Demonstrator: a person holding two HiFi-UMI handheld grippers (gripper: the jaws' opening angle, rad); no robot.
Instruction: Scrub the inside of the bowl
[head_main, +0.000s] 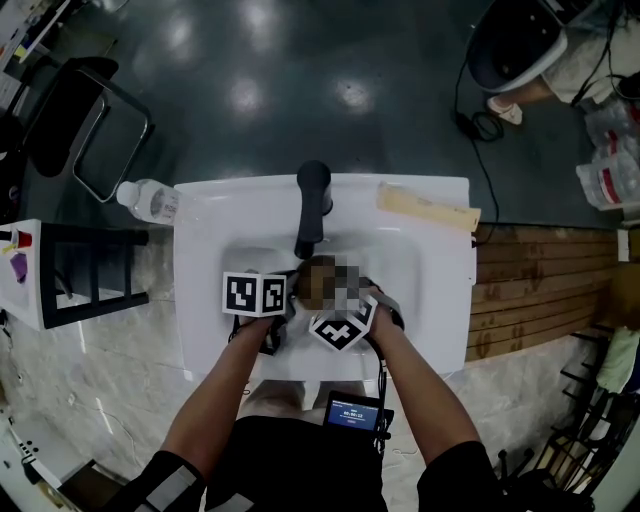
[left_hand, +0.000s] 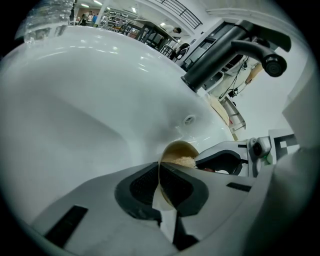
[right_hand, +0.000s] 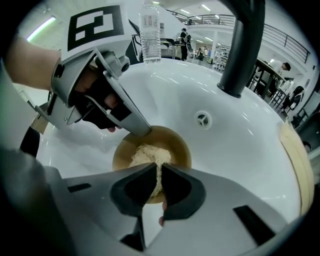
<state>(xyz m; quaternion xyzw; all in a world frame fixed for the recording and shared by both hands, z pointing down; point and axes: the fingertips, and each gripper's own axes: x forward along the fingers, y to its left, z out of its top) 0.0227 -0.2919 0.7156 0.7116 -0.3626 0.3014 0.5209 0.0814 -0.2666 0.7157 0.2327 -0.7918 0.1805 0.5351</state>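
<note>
Left hand-held gripper (left_hand: 160, 171) on bowl (left_hand: 177, 149) rim

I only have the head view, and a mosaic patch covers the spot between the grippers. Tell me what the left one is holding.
Observer: The left gripper is shut on the rim of a small round brown bowl, which sits in the white sink basin.
Operator: Now give me the right one.
Observer: The right gripper is shut on a pale yellow fibrous scrub pad.
Operator: Report where that pad is.
Observer: Inside the bowl, lying on its bottom; the brown wall around it shows bare.
</note>
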